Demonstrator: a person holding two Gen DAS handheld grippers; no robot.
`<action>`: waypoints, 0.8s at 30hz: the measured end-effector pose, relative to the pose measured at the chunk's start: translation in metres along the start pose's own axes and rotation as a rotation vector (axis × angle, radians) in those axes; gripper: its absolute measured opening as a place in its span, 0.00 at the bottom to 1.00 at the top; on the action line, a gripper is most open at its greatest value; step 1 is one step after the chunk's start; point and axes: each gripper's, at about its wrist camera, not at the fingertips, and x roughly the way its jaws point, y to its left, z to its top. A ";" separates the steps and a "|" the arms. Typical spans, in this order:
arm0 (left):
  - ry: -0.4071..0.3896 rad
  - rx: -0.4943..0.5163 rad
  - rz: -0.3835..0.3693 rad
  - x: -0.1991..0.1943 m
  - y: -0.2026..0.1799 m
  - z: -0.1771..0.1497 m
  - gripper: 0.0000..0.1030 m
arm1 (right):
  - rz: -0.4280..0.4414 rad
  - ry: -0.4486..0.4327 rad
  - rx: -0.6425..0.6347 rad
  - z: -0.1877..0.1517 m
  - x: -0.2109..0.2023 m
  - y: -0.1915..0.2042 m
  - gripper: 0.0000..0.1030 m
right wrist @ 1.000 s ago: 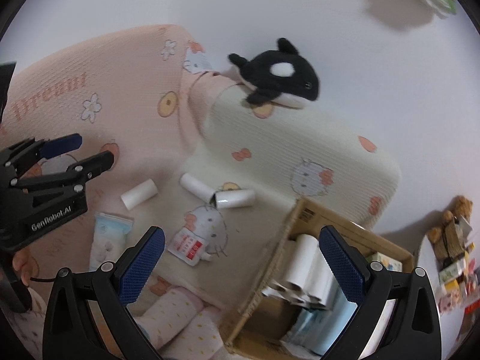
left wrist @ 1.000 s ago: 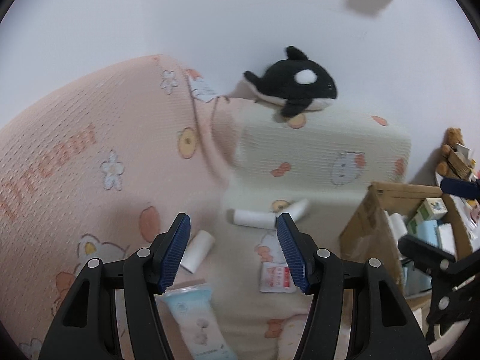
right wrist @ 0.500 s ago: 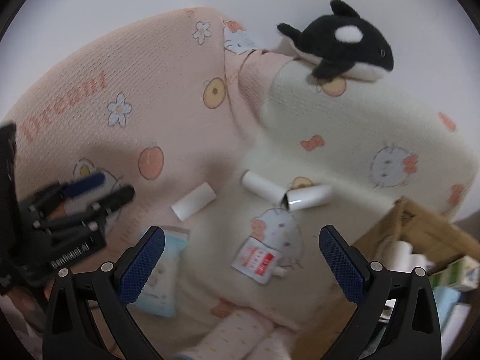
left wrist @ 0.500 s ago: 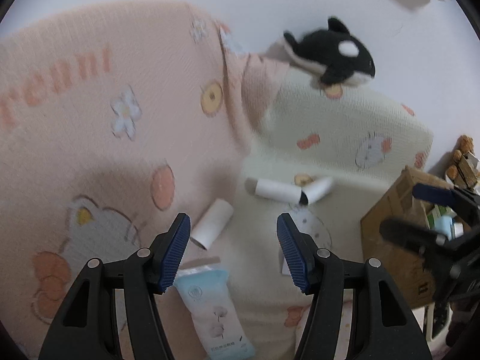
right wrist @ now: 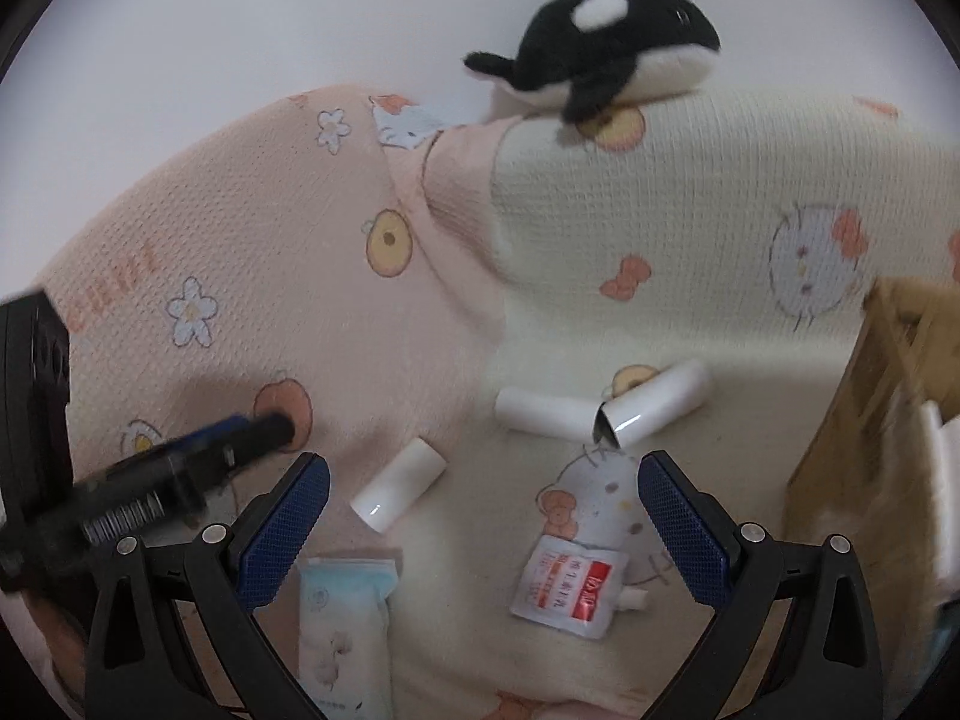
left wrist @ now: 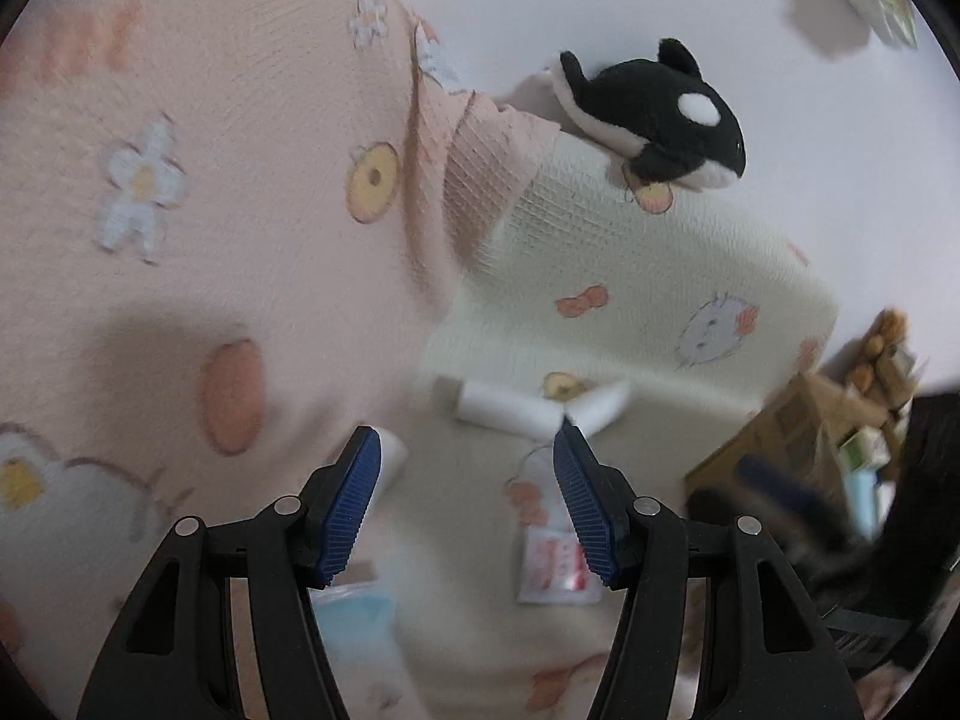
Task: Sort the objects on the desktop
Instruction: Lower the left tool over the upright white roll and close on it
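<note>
Soft bedding everywhere: pink blanket (right wrist: 252, 252) on the left, cream one (right wrist: 690, 228) on the right, white wall behind, w/ an orca plush (right wrist: 606, 54) up on the ridge. So no hard surface under anything, stuff will sink a bit when you press down.

Both your grippers are wide open and holding nothing. Left gripper (left wrist: 467, 501) hovers over the dip btw the blankets; right gripper (right wrist: 483, 531) hangs above the scattered bits.

What's waiting to be sorted: small white tube (right wrist: 399, 492) near the pink edge, two more tubes (right wrist: 606, 408) touching end to end further back, a red-label sachet (right wrist: 567, 594) w/ a spout, and a blue tissue pack (right wrist: 345, 630) closest to you. Box (right wrist: 888, 420) sits at the right, prob the drop spot.

Handling, imo: tubes look light, stiff and glossy, so they'll roll or slip. Pinch across the middle, not the ends. Sachet's floppy, grab an edge or the spout. Tissue pack is squishy, take it across the short side.

Views: right cam shows all of it sharp, plus your left gripper poking in from the left. Left cam is blurry, its own fingers half hide the small tube, sachet and pack, but it shows cartons (left wrist: 864, 450) in the box, which the right cam doesn't.
</note>
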 end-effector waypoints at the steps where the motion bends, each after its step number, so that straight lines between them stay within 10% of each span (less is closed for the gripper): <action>1: 0.016 -0.017 -0.032 0.007 0.003 0.003 0.62 | -0.016 -0.017 -0.013 -0.005 0.004 0.000 0.99; 6: 0.083 -0.093 -0.141 0.044 0.008 0.010 0.62 | -0.105 -0.064 -0.086 -0.025 0.034 -0.010 0.99; 16: 0.145 0.078 -0.129 0.108 -0.006 0.013 0.62 | -0.137 0.002 -0.045 -0.055 0.091 -0.046 0.99; 24: 0.240 0.012 -0.157 0.155 -0.010 0.029 0.62 | -0.152 -0.007 0.181 -0.051 0.113 -0.092 0.99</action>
